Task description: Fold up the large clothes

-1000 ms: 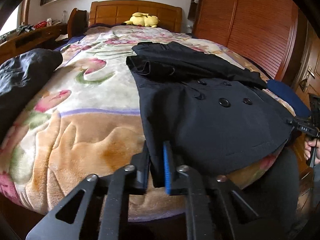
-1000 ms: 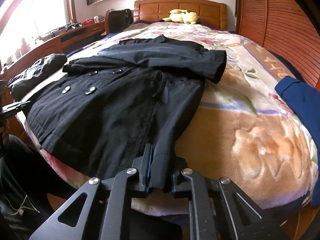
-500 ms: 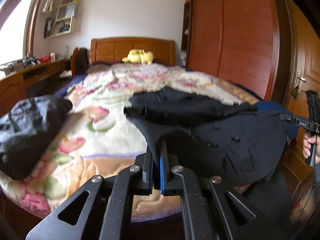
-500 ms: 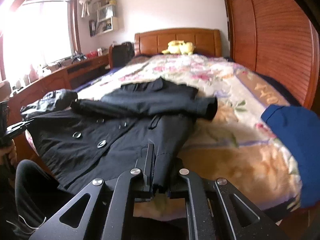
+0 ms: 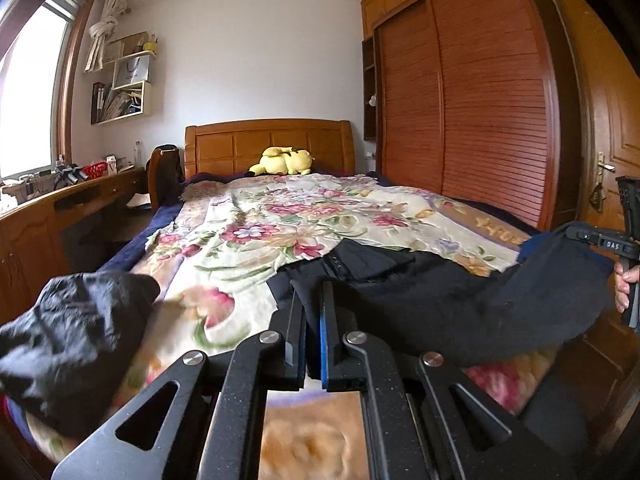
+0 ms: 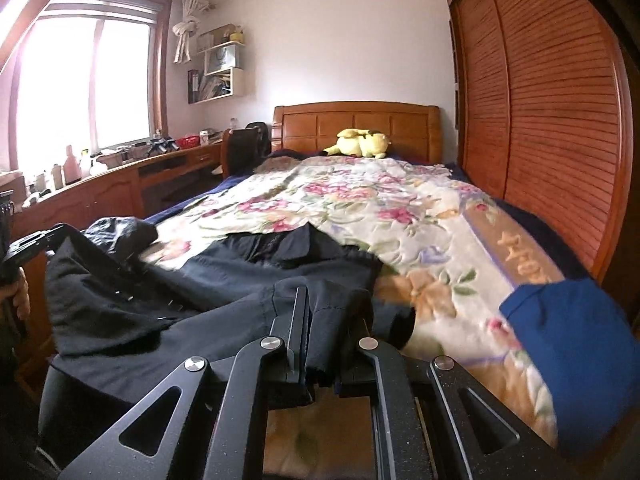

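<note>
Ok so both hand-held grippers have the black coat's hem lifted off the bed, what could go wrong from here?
1. The left hand-held gripper pinches only a thin edge of the black coat; the heavy fabric may slip out.
2. The folded sleeves could slide out of place as the hem comes over.
3. The crumpled black garment and blue garment lie close by and might get caught.

L tool (image 5: pixel 311 312) clamped; R tool (image 6: pixel 320 320) clamped

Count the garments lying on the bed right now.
3: a black buttoned coat at the foot, a crumpled black jacket at its left edge, a blue folded garment at its right; others may be hidden.
</note>
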Demonstrator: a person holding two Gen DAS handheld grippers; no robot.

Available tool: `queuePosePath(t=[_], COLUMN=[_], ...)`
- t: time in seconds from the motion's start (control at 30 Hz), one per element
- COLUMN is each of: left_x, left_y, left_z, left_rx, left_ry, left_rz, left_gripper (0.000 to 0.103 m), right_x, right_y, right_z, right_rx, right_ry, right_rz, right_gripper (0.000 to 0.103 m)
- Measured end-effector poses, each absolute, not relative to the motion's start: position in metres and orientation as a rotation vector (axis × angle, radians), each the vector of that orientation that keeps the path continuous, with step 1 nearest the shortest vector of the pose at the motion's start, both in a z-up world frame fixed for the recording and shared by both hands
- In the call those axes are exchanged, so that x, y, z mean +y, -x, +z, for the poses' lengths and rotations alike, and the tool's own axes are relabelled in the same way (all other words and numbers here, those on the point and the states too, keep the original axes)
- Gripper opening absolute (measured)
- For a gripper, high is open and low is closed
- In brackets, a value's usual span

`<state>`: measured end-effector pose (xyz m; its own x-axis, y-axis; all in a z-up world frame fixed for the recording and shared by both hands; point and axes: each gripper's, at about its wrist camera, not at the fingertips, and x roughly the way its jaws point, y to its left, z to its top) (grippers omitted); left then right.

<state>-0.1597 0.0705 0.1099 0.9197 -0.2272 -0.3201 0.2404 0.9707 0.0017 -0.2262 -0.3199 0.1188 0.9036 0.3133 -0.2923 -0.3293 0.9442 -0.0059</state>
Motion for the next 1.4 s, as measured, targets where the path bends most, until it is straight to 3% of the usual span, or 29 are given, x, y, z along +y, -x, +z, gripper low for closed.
queuePosePath(t=[0.63, 1.1, 1.13, 1.23, 1.3, 1.33, 1.37, 1.4], left_x=[0.069, 0.052, 0.052, 0.054, 0.055, 0.056, 0.056, 0.058], left_y=[-0.077, -0.206, -0.210, -0.220, -0.219, -0.214, -0.211, -0.203], left_z=[0.077, 0.073, 0.070, 0.061, 0.057, 0.056, 0.056, 0.057], left_rx=[0.457, 0.535, 0.553, 0.620, 0.634, 0.628, 0.624, 0.614], left_ry=[-0.099, -0.203, -0.201, -0.165, -0.168, -0.177, -0.184, -0.195], left_rz=[-0.181, -0.100, -0.103, -0.141, -0.144, -0.146, -0.141, -0.126], left_gripper=[0.005, 0.005, 0.005, 0.006, 0.007, 0.011, 0.025, 0.032], right_x=[-0.256, -0.212, -0.212, -0.210, -0.216, -0.221, -0.227, -0.231], right_y=[-0.014, -0.142, -0.148, -0.162, -0.159, -0.155, -0.150, -0.144], right_z=[0.120, 0.120, 0.118, 0.114, 0.120, 0.124, 0.127, 0.129], right_rx=[0.406, 0.512, 0.539, 0.610, 0.602, 0.593, 0.583, 0.576], right_ry=[0.147, 0.234, 0.225, 0.232, 0.209, 0.182, 0.150, 0.130], right_rz=[0.245, 0.091, 0.086, 0.045, 0.039, 0.036, 0.037, 0.044], right_gripper=[0.008, 0.008, 0.010, 0.034, 0.061, 0.065, 0.071, 0.072])
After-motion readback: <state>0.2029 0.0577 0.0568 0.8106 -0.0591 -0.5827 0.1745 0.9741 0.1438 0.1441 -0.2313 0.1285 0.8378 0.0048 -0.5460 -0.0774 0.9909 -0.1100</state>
